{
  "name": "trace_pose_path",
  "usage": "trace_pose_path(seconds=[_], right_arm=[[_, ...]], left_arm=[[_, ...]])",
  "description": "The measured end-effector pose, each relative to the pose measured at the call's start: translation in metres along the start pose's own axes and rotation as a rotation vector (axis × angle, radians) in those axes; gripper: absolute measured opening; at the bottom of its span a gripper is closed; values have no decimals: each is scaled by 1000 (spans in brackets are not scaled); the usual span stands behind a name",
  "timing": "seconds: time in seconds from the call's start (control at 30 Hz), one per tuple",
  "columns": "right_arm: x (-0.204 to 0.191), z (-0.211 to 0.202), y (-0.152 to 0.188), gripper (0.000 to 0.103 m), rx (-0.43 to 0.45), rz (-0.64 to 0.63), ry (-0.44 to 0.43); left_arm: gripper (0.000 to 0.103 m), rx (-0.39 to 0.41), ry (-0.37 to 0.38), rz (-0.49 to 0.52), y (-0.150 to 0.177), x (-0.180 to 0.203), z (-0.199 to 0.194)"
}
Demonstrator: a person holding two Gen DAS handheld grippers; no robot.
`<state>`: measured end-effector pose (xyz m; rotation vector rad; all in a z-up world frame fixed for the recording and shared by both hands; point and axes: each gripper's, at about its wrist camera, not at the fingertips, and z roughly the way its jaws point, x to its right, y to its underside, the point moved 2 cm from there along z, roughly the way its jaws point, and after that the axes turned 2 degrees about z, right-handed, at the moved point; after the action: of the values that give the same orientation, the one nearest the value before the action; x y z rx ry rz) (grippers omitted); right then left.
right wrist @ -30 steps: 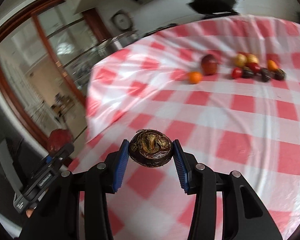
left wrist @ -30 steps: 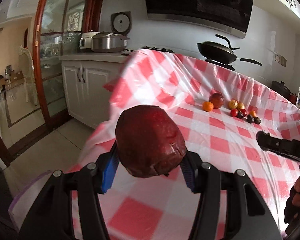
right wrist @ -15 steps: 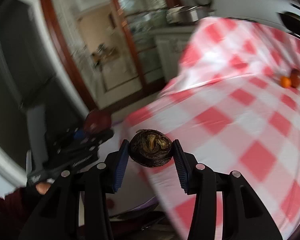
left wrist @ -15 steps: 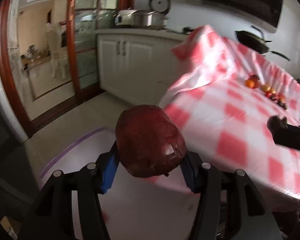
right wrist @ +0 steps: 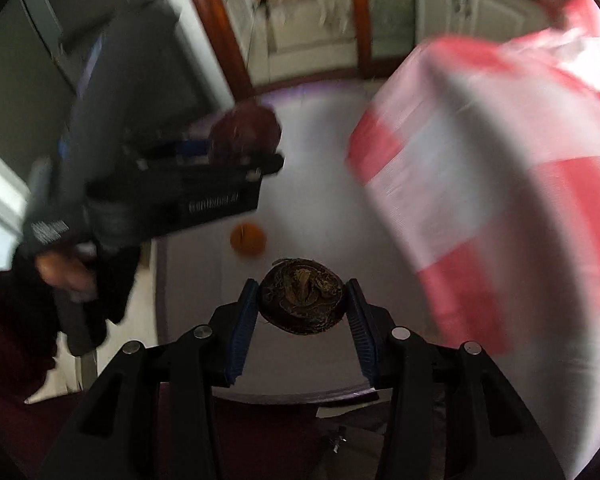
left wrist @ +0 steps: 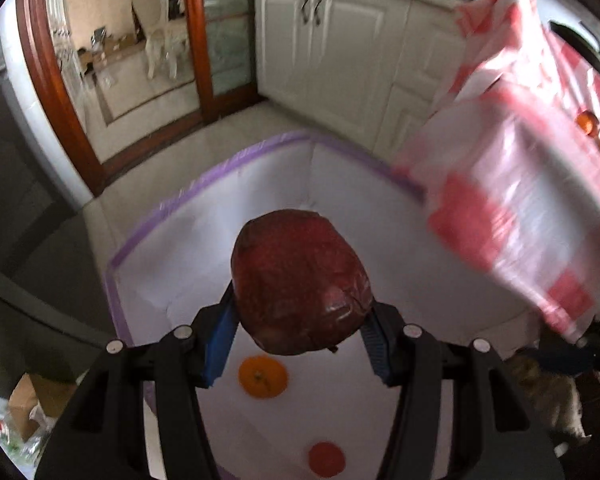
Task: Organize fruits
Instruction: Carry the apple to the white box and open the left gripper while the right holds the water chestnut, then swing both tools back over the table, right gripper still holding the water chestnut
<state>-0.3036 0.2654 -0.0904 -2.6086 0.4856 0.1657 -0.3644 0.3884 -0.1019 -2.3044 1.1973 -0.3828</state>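
My left gripper (left wrist: 298,344) is shut on a large dark red fruit (left wrist: 300,280) and holds it above a white box with a purple rim (left wrist: 204,192) on the floor. An orange (left wrist: 263,376) and a small red fruit (left wrist: 326,456) lie in the box. My right gripper (right wrist: 300,316) is shut on a dark brown wrinkled fruit (right wrist: 302,296) over the same box (right wrist: 320,128). The left gripper (right wrist: 220,180), its red fruit (right wrist: 246,130) and the orange (right wrist: 248,239) show in the right wrist view. More fruits (left wrist: 588,124) remain on the table.
The table with the red-and-white checked cloth (left wrist: 520,200) overhangs the box on the right. White cabinets (left wrist: 340,32) and a wood-framed glass door (left wrist: 196,32) stand behind. A dark appliance (right wrist: 40,60) is to the left. A cardboard box (left wrist: 28,404) lies on the floor.
Both grippers swung left and down, away from the table top, to above the white box on the floor. Each still holds its fruit.
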Motion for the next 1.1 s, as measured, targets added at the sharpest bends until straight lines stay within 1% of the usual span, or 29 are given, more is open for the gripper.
trace_pose_path(seconds=[0.13, 0.27, 0.3, 0.37, 0.4, 0.5, 0.57, 0.6, 0.63, 0.67, 0.7, 0.73, 0.83, 0.93, 0.97, 1.03, 1.07, 1.1], right_arm=[[-11, 34, 4, 45, -96, -50, 30], [-12, 60, 10, 45, -177, -75, 71], [-11, 66, 11, 45, -198, -73, 81], [-8, 71, 10, 45, -216, -82, 100], [-7, 74, 12, 45, -227, -82, 109], [-3, 75, 15, 45, -247, -70, 122], [-1, 70, 17, 46, -241, -57, 125], [-1, 68, 17, 47, -235, -53, 127], [0, 64, 17, 48, -228, -50, 127], [-1, 59, 17, 53, -217, -49, 124], [11, 51, 26, 59, -209, -51, 121], [10, 46, 27, 61, -200, -57, 119], [5, 31, 31, 62, -167, -97, 116], [-5, 14, 31, 63, -124, -136, 111], [-6, 1, 32, 63, -97, -146, 105], [-7, -24, 31, 63, -36, -153, 72], [-9, -40, 31, 63, 4, -151, 43], [-11, -65, 32, 63, 67, -141, -1]], left_arm=[[56, -83, -16, -32, 12, -9, 20], [56, -136, -57, -31, 23, -11, 36], [56, -152, -57, -40, 26, -12, 40], [56, -176, -39, -68, 29, -17, 46], [56, -174, -37, -75, 28, -18, 46], [56, -179, -65, -69, 27, -20, 47], [57, -185, -56, -81, 24, -20, 49], [57, -175, -61, -80, 25, -20, 48], [62, -161, -76, -71, 23, -18, 45], [67, -138, -103, -51, 22, -16, 41], [74, -122, -114, -39, 21, -13, 39], [79, -111, -120, -29, 19, -10, 37], [80, -91, -152, 11, 16, -3, 34], [80, -91, -148, 13, 12, 1, 31], [80, -67, -148, 5, 8, 1, 24], [80, 14, -168, -10, -2, 2, 3], [80, 89, -191, -15, -11, 2, -15], [81, 154, -210, -21, -19, 3, -30]])
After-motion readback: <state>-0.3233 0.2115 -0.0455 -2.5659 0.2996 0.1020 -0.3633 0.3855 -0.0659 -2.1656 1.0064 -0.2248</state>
